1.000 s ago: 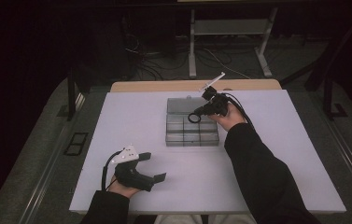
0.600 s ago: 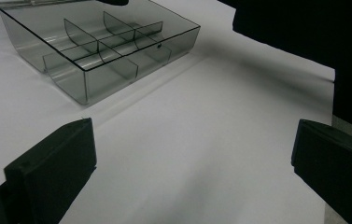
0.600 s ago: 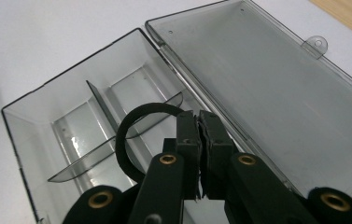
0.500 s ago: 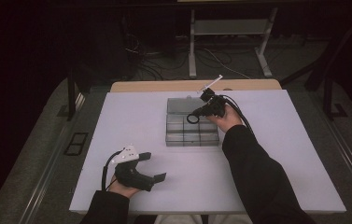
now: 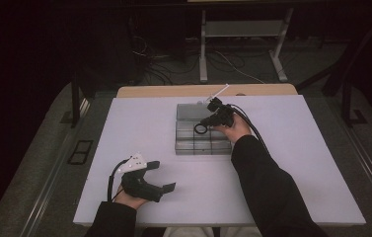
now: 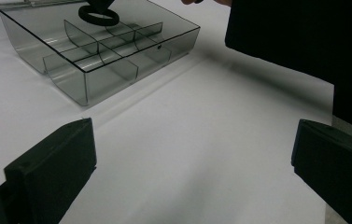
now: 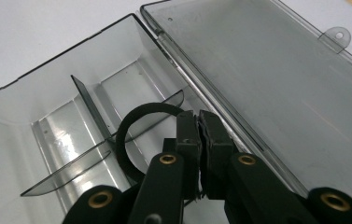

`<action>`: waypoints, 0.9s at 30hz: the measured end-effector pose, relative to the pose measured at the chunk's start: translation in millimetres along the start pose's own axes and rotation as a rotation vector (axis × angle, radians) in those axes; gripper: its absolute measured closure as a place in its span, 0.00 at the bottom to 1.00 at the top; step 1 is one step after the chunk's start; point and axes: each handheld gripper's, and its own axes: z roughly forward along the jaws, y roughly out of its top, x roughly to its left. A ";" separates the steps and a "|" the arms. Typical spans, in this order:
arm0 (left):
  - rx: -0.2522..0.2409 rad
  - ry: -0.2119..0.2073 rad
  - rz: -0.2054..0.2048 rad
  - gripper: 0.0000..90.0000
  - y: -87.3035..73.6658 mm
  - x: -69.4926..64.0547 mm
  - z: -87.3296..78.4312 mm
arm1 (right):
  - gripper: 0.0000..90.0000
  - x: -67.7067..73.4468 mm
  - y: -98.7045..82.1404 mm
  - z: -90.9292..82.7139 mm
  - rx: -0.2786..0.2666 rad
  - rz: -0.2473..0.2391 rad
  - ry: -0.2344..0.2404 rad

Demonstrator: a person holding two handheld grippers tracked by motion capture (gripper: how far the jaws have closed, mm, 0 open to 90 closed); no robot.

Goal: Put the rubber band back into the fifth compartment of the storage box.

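Note:
A clear grey compartment box lies on the white table, its lid folded open behind it. My right gripper hangs over the box's middle cells, shut on a black ring. In the right gripper view the jaws pinch the ring's band just above the curved dividers. My left gripper rests at the front left of the table, open, with nothing between its jaws. From there the box and the hanging ring lie farther off.
The person's dark right sleeve stretches from the front edge to the box. A wooden strip borders the table's far side. Cables and desk legs sit on the floor beyond.
My right gripper has sunk a little toward the box with the ring still in it. The left gripper has stayed put.

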 end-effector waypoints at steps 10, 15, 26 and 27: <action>0.002 -0.003 -0.001 0.00 0.3 0.4 -0.4 | 0.84 -1.9 -3.5 5.7 0.023 0.015 0.027; 0.002 -0.002 0.001 0.00 0.2 0.1 -0.1 | 0.81 5.0 -1.7 -2.7 0.009 0.001 0.012; 0.005 0.001 0.005 0.00 0.1 0.3 -0.1 | 0.67 15.8 2.5 -33.3 -0.028 -0.009 0.020; 0.005 0.000 0.005 0.00 0.1 0.1 0.0 | 0.66 16.6 2.3 -36.5 -0.028 -0.007 0.019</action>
